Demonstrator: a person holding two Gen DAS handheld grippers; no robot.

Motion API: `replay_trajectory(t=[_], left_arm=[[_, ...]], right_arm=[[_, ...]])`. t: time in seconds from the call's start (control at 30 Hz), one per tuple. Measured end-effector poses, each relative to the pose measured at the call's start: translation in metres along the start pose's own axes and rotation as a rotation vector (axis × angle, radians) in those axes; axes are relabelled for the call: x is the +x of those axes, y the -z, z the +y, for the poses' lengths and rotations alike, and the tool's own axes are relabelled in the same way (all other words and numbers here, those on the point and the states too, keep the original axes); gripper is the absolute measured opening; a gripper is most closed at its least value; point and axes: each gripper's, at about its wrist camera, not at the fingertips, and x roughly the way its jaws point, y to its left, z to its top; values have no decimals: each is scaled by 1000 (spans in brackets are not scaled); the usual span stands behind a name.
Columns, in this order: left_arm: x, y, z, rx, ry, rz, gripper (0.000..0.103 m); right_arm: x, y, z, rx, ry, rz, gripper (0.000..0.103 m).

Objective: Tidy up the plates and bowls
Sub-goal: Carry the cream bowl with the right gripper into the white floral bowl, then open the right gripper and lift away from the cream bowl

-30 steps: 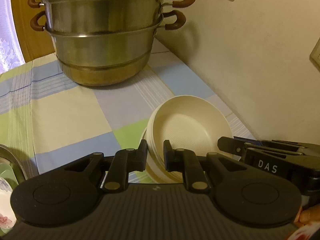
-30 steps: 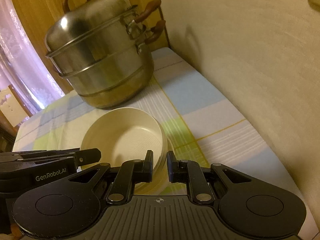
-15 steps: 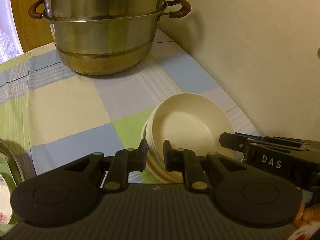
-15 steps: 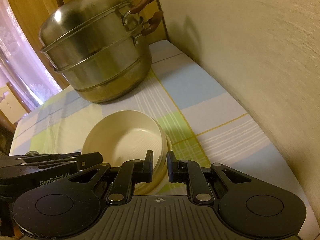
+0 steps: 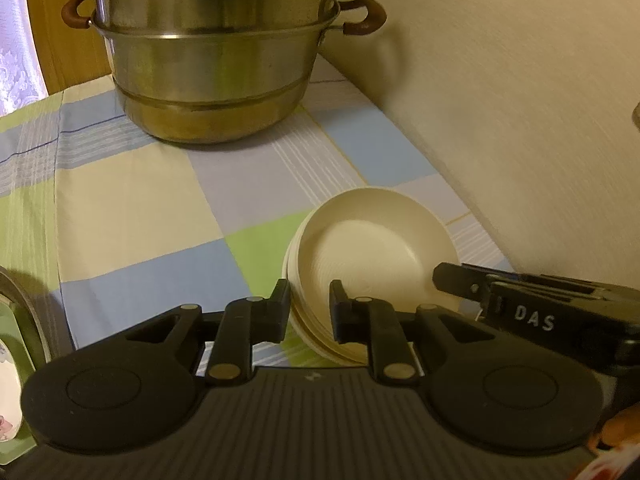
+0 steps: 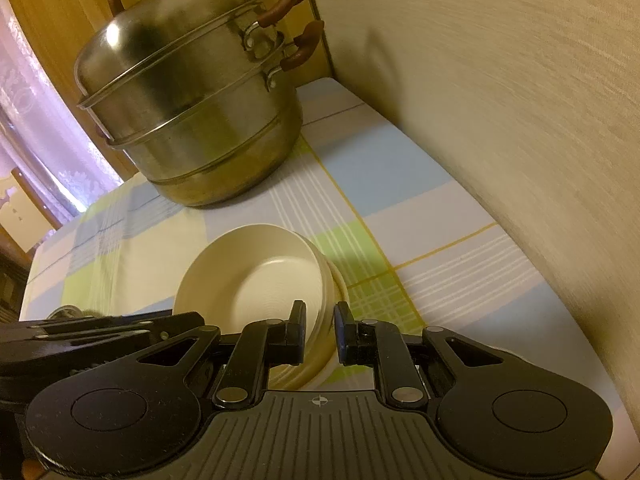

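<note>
Where the left wrist view looks down along its fingers, the left gripper (image 5: 309,311) straddles the near-left rim of a stack of cream bowls (image 5: 372,252). Its jaws stand a narrow way apart and are opening; the rim lies between them, and a slim gap shows on each side, so the pads no longer seem to press on it. The stack sits on the checked tablecloth (image 5: 132,208) that covers the surface, close to the beige wall (image 5: 520,120) on the right. Behind it, well apart, stands a steel steamer pot (image 5: 212,60) with brown handles. The right gripper (image 5: 520,308) reaches in from the right, its tip at the far rim of the stack. At the left edge a plate with a floral print (image 5: 8,396) shows in part, with a metal rim above it.

In the right wrist view, the right gripper (image 6: 320,334) straddles the near-right rim of the same stack of cream bowls (image 6: 256,280). Its jaws are likewise only slightly apart and opening, with the rim between them; whether the pads touch it I cannot tell for certain, though a sliver of space shows. The left gripper (image 6: 100,328) comes in from the left at the opposite rim. The steamer pot (image 6: 192,100), lid on, stands beyond the bowls in the corner by the wall (image 6: 520,100) and a wooden panel (image 6: 60,8).
</note>
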Motion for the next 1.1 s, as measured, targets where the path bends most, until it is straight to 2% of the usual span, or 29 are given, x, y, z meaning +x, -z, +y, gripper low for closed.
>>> replay_trajectory(t=[0.13,0.57,0.83,1.1], left_arm=[[-13,0,-1,5,1,-22,18],[-63,27,3,-17,-15,-36,19],[-90,56,3,-18,-39,-27,19],[-110,85,-2,-29,-53,-3,19]], right_arm=[[-6,1,2,-2,-6,-21,42],[-51,19,4,3,-68,-35,54],[-83,42,5,-21,-81,-22,66],[-107,74,5,-50,-99,25,69]])
